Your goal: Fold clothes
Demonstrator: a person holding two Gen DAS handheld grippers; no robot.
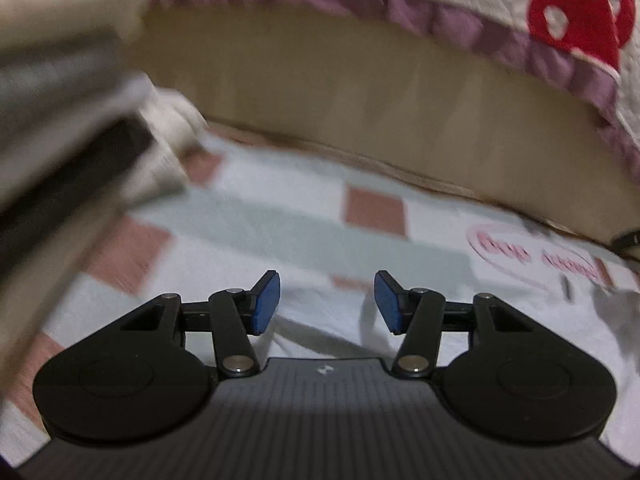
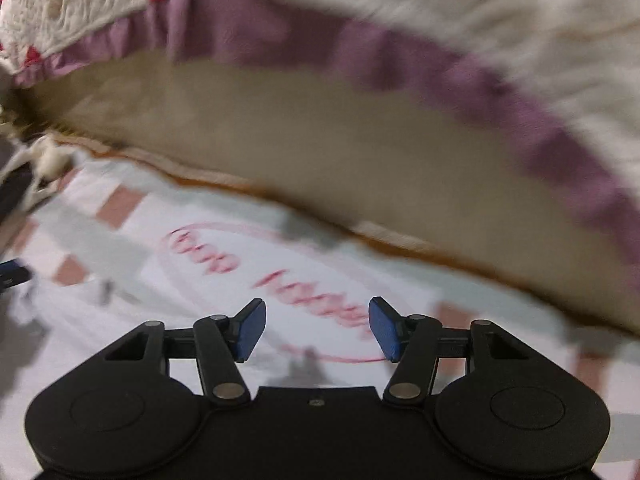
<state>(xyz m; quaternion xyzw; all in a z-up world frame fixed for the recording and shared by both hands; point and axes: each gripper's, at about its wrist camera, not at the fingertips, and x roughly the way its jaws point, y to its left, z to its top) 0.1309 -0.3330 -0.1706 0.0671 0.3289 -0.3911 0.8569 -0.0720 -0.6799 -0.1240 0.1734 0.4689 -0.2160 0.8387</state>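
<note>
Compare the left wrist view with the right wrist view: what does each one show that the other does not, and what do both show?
Only the left wrist view shows a blurred grey-and-white cloth filling its left side, and the open left claw, holding nothing.

Only the right wrist view shows a dark blue object at its left edge, and the open right claw, also holding nothing.

Both show the checked sheet with its red oval print, the tan panel behind it, and the white quilt with a purple frill.
</note>
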